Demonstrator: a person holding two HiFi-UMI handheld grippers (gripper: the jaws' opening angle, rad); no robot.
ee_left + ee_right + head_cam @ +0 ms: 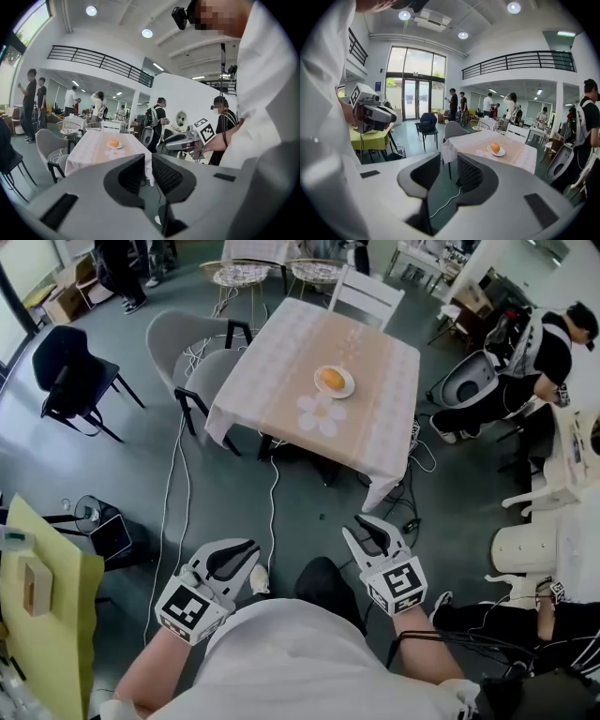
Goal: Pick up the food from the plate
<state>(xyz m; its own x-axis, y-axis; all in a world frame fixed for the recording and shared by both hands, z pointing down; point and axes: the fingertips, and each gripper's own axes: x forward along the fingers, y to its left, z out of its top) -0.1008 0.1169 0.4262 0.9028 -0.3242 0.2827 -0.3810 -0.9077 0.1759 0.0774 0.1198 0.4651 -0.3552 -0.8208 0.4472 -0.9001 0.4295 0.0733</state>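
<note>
The food (331, 379) sits on its plate (348, 389) mid-table (375, 427), clear of all edges. The left gripper (251, 565) and right gripper (360, 529) hang well short of the near edge over open floor (234, 493), jaws slightly apart and empty.

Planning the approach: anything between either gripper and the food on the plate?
Nothing visible. The food sits alone on its plate on the table; only floor with loose cables separates it from the empty left gripper and right gripper.

Grey floor (94, 474), clothed table (380, 432), grey chairs (173, 334)
</note>
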